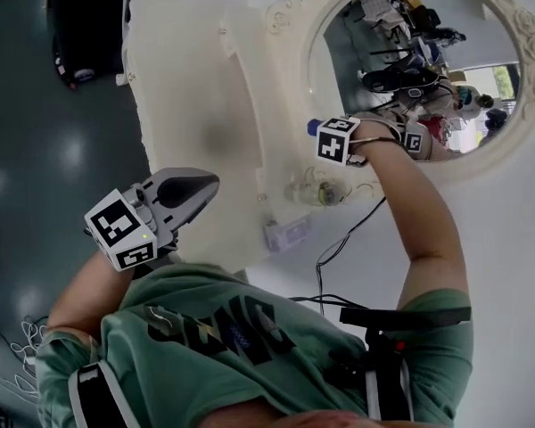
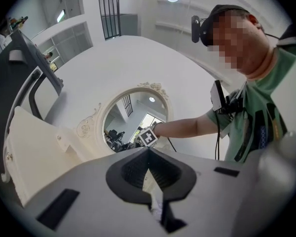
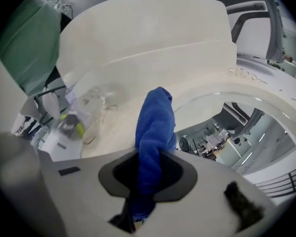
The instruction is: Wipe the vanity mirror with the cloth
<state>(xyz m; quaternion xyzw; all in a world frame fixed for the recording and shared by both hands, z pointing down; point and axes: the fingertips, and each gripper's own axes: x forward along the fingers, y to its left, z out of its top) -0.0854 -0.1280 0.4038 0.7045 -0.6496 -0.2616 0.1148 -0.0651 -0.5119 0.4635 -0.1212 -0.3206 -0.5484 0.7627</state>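
- The right gripper clamps the blue cloth near the oval vanity mirror.
- The left gripper is closed and empty.
- A clear bag holds a yellow-green item.

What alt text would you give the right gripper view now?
The right gripper is shut on a blue cloth that sticks out toward the oval vanity mirror in its cream frame. A blurred clear bottle with yellow-green inside lies at left.
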